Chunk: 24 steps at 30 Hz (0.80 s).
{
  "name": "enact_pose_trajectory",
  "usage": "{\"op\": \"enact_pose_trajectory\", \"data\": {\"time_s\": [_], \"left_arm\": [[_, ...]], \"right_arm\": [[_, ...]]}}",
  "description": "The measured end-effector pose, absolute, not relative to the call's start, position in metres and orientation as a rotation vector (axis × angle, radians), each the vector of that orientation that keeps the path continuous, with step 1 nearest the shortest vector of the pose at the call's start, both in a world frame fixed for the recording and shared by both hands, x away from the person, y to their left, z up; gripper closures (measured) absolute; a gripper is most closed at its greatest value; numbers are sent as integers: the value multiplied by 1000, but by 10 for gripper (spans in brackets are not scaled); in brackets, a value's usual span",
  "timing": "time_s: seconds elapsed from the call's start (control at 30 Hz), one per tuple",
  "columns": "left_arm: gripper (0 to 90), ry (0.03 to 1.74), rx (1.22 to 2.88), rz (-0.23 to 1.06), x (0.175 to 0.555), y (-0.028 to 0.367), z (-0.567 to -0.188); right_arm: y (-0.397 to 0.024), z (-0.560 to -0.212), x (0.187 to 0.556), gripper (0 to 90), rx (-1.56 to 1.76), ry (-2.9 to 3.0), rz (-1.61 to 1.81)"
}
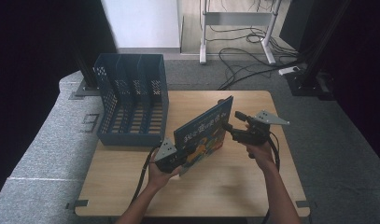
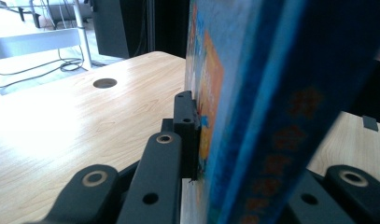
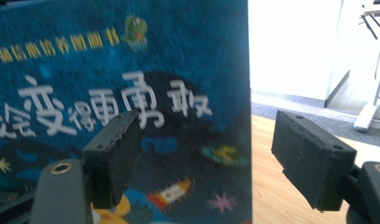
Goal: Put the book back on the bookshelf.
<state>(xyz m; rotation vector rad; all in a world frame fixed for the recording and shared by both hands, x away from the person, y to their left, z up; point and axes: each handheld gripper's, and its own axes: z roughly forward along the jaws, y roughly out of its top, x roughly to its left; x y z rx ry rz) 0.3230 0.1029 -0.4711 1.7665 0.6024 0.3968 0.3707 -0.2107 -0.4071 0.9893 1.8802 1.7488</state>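
Blue perforated file rack point(image 1: 131, 100) stands at the far left of the wooden worktop point(image 1: 225, 186), its upright slots seen from above with nothing in them. Blue picture book point(image 1: 204, 133) is held on edge above the middle of the worktop, just to the right of the rack and apart from it, cover facing the person. Left gripper point(image 1: 180, 156) is clamped on the book's lower near corner; in the left gripper view one black jaw presses flat on the cover, the other jaw is hidden behind the book's spine. Right gripper point(image 1: 230, 127) has its jaws spread wide, just beside the book's right edge and not pressing on it. Cover lettering is blurred in the right gripper view; the book's left part is cut off there.
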Motion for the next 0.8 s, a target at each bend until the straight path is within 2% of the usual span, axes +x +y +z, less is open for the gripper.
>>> {"op": "enact_pose_trajectory", "data": {"time_s": [0.37,0.47,0.8], "left_arm": [[768,604,1759,377,323,101,-471],[723,605,1760,387,323,99,-470],[681,603,1711,394,324,94,-460]], "right_arm": [[-204,-407,376,226,987,1908,1818],[-204,-408,375,270,978,1923,1831],[-201,-409,373,254,966,1929,1785]]}}
